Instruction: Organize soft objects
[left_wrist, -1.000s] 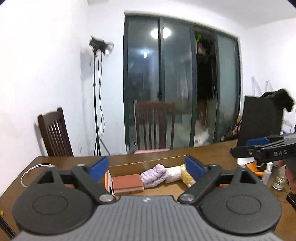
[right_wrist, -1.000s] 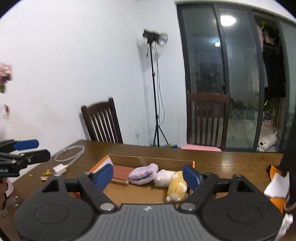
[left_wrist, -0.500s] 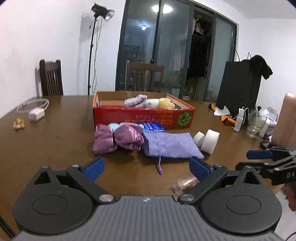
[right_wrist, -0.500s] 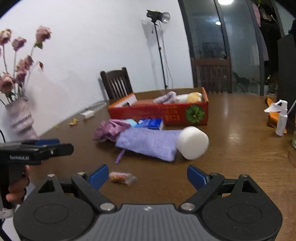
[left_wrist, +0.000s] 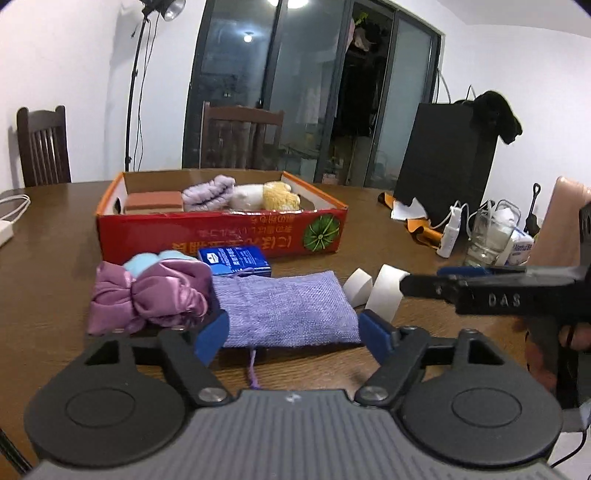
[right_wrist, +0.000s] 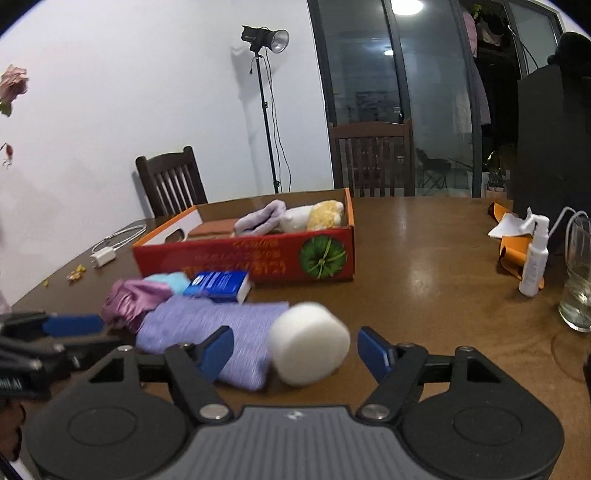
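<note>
Left gripper (left_wrist: 293, 332): low over the wooden table (left_wrist: 48, 258), jaws apart, just been closing; the near end of the lilac woven pouch (left_wrist: 284, 308) lies between the blue pads (left_wrist: 212, 334), but I cannot tell whether they touch it. Nothing gripped

Right gripper (right_wrist: 295, 349): jaws apart, also just been closing. The white foam cylinder (right_wrist: 308, 341) sits on its side between the fingers, nearer the left one, with a clear gap to the right pad. Not held

Pouch flat on the table, drawstring trailing toward the left camera. White cylinder touches the pouch's right end in the right view; in the left view 2 white pieces (left_wrist: 373, 291) stand just right of the pouch

Satin purple bundle (left_wrist: 147, 295) with a light-blue piece on top lies just left of the pouch, touching it. Blue tissue packet (left_wrist: 234, 260) behind the pouch, near the red cardboard box (left_wrist: 221, 236)

Inside the box: brown block (left_wrist: 153, 201) at left, then a lavender knit item (left_wrist: 208, 192), a white plush (left_wrist: 245, 195) and a yellow plush (left_wrist: 280, 195) in a row

Right of the table: spray bottle (right_wrist: 533, 254), glass (right_wrist: 578, 284). White charger and cable (right_wrist: 107, 249) at far left
</note>
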